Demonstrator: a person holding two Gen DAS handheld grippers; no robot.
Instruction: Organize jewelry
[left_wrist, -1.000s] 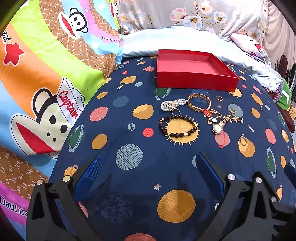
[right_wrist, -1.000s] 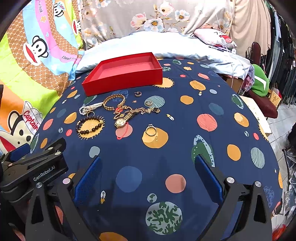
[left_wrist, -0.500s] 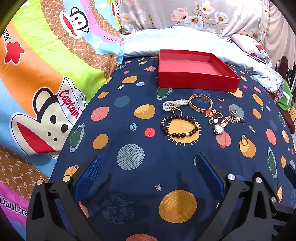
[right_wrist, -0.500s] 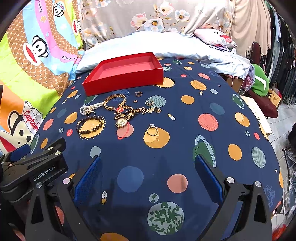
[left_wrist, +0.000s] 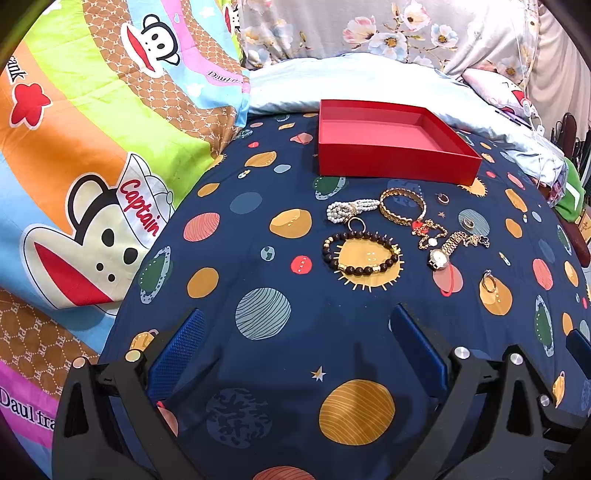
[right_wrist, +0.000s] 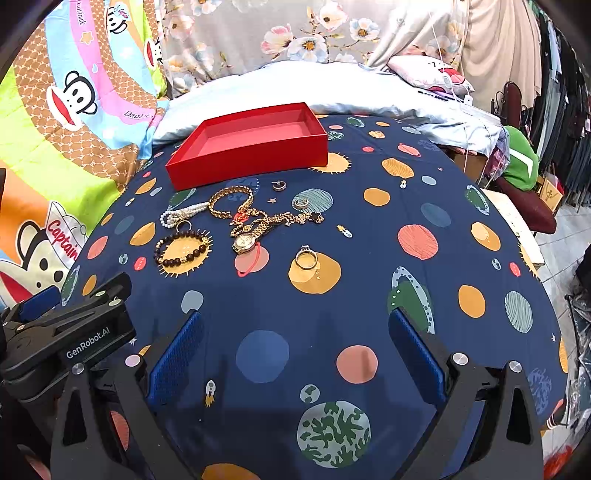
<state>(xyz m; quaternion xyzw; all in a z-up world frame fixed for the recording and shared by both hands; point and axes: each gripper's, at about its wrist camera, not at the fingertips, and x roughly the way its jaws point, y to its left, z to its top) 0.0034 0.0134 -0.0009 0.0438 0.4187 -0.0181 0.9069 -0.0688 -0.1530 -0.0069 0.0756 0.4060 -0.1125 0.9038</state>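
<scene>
Left wrist view: left gripper (left_wrist: 295, 339) at bottom of frame, jaws wide, nothing between them, hovering over the planet-print bedsheet (left_wrist: 258, 369). Empty red tray (left_wrist: 397, 155) sits upper centre. Jewelry lies just below it, centre-right: pearl bracelet (left_wrist: 351, 209), gold bangle (left_wrist: 402, 206), dark bead bracelet (left_wrist: 360, 254) lowest and nearest the jaws, gold watch (left_wrist: 441, 254) tangled with a gold chain necklace (left_wrist: 469, 240), and a ring (left_wrist: 489, 282) apart at far right. Right wrist view: right gripper (right_wrist: 293, 339) at bottom, jaws likewise wide and empty; body of the left gripper visible lower left. Tray (right_wrist: 255, 158) upper centre-left and still empty, jewelry cluster below it, left of centre; ring (right_wrist: 306, 258) lies alone on an orange planet, closest to these jaws. Two small earrings (right_wrist: 279, 184) sit just under the tray. Judgement: all pieces light; beads and pearls are floppy and elastic, so pinch across one strand. Bangle stiff, take by the rim. Chain may drag the watch along. Ring small and slippery on soft fabric, pinch across the band.
</scene>
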